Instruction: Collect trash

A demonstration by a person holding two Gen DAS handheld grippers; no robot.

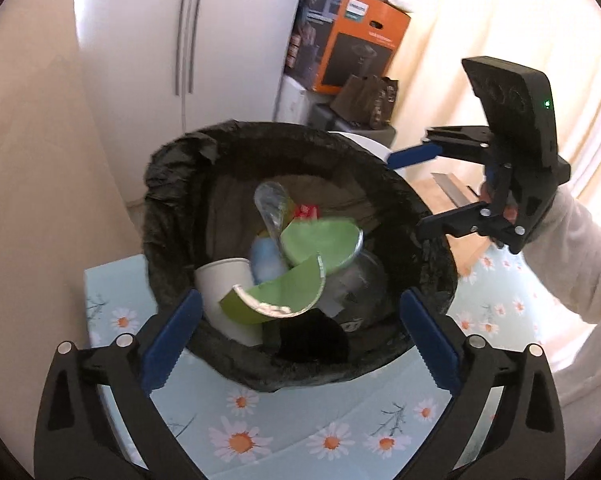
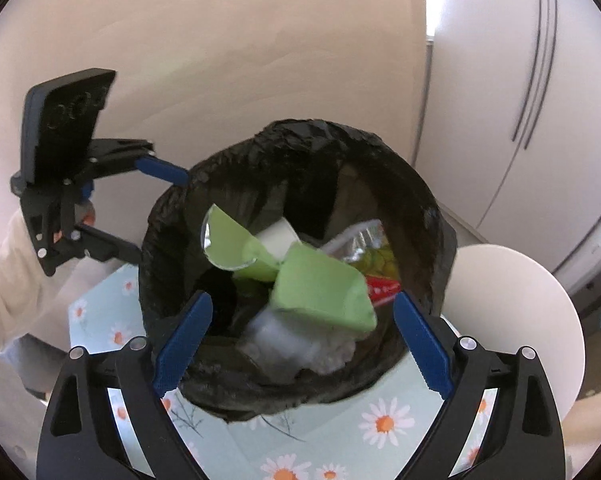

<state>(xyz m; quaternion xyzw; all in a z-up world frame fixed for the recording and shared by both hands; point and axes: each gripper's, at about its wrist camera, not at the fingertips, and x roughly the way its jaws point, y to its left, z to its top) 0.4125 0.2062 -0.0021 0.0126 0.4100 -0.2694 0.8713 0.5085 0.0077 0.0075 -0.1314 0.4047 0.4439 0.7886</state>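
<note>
A bin lined with a black bag (image 1: 172, 200) stands on the daisy-print tablecloth (image 1: 332, 432); it also shows in the right wrist view (image 2: 428, 216). Inside lie folded green paper plates (image 1: 320, 240) (image 2: 320, 292), a white paper cup (image 1: 224, 280), clear plastic (image 1: 270, 200), a red wrapper (image 2: 384, 288) and other trash. My left gripper (image 1: 300, 340) is open and empty just above the bin's near rim. My right gripper (image 2: 300, 344) is open and empty over the opposite rim; it shows in the left wrist view (image 1: 420, 192), and the left gripper shows in the right wrist view (image 2: 156, 212).
A white fridge (image 1: 188, 40) stands behind the bin. Cardboard boxes (image 1: 348, 40) are stacked to its right, by a bright curtain. A white round plate or lid (image 2: 516, 320) lies beside the bin on the table. A beige wall is on the left.
</note>
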